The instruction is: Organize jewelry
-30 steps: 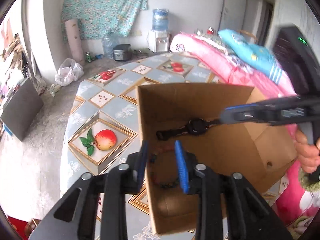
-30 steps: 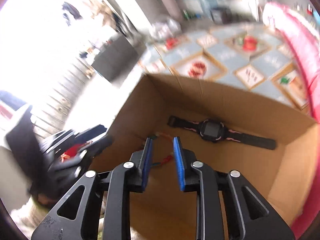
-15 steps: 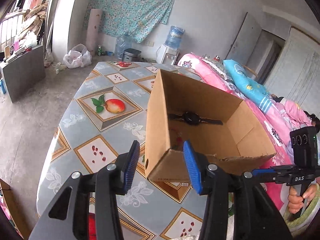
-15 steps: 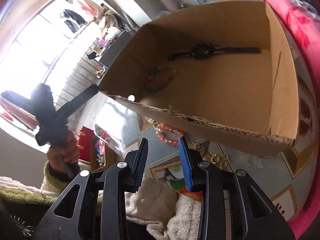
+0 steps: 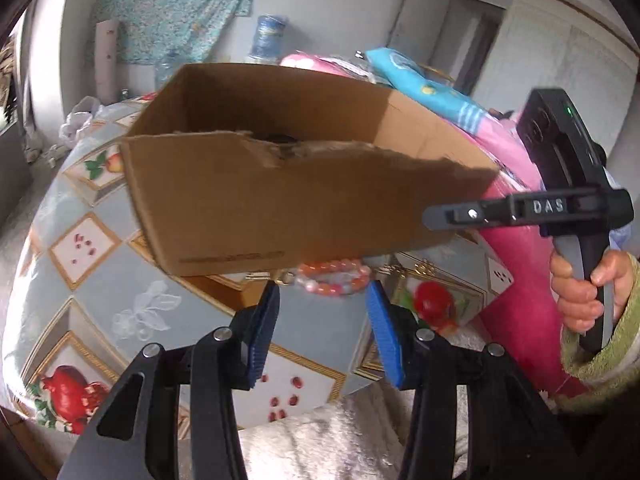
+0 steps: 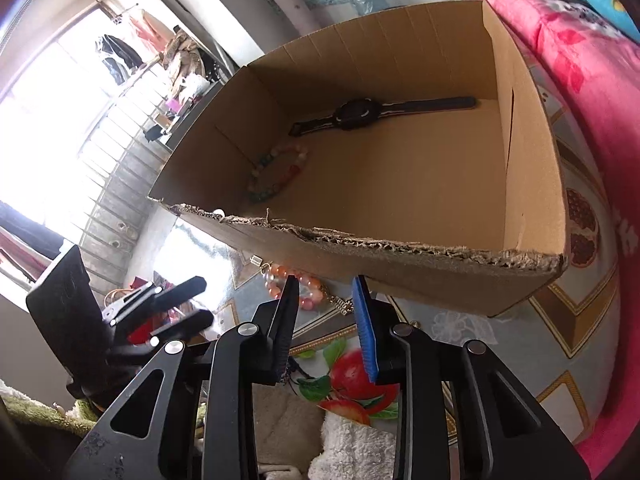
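Note:
An open cardboard box [image 5: 256,196] [image 6: 532,184] stands on the patterned table. In the right wrist view it holds a black watch [image 6: 360,112] and a pale bead bracelet [image 6: 280,176]. An orange and pink bead bracelet [image 5: 332,278] [image 6: 308,292] lies on the table against the box's near wall, beside a gold chain piece [image 6: 340,304]. My left gripper [image 5: 324,332] is open and empty, just short of that bracelet. My right gripper [image 6: 324,320] is open and empty, low in front of the same bracelet; it also shows in the left wrist view [image 5: 520,212].
The table [image 5: 100,280] has a fruit-print cloth. Pink and blue bedding [image 5: 432,92] [image 6: 580,40] lies along its right side. A white fluffy cloth [image 5: 312,440] lies at the table's near edge. A water dispenser [image 5: 268,38] stands by the far wall.
Both grippers have pulled back out of the box and dropped low in front of its near wall. The orange bead bracelet now lies just ahead of both.

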The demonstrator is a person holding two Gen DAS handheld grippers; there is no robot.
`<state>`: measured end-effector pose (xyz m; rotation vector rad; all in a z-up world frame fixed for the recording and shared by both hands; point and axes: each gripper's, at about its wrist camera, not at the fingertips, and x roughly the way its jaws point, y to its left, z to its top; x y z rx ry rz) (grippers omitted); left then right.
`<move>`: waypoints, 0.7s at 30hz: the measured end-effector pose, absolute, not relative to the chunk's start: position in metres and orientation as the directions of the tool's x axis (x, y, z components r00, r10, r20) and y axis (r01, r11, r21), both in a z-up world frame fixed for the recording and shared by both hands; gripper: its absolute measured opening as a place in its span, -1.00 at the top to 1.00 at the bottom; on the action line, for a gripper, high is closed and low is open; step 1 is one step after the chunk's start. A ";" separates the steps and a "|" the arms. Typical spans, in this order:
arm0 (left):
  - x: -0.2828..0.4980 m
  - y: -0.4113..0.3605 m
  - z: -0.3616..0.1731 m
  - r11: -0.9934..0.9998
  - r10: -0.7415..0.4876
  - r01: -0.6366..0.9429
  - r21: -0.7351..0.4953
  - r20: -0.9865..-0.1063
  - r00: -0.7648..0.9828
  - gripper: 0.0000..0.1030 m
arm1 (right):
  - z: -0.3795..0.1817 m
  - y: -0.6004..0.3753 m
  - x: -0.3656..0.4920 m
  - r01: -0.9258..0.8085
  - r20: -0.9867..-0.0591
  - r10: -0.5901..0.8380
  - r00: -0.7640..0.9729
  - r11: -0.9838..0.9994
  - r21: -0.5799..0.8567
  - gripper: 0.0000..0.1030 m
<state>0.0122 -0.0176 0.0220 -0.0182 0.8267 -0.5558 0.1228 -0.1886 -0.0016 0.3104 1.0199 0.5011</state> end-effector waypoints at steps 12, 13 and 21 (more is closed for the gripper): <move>0.032 -0.079 -0.004 0.783 -0.429 0.621 -0.035 -0.753 0.498 0.24 | -0.006 -0.206 0.120 -0.267 -0.696 0.571 0.435 0.820 0.506 0.50; 0.034 -0.081 -0.006 0.779 -0.423 0.627 -0.027 -0.760 0.493 0.27 | -0.006 -0.207 0.120 -0.268 -0.693 0.575 0.435 0.817 0.510 0.50; 0.049 -0.099 -0.020 0.759 -0.365 0.651 0.031 -0.807 0.464 0.69 | -0.006 -0.209 0.119 -0.272 -0.687 0.581 0.437 0.813 0.514 0.50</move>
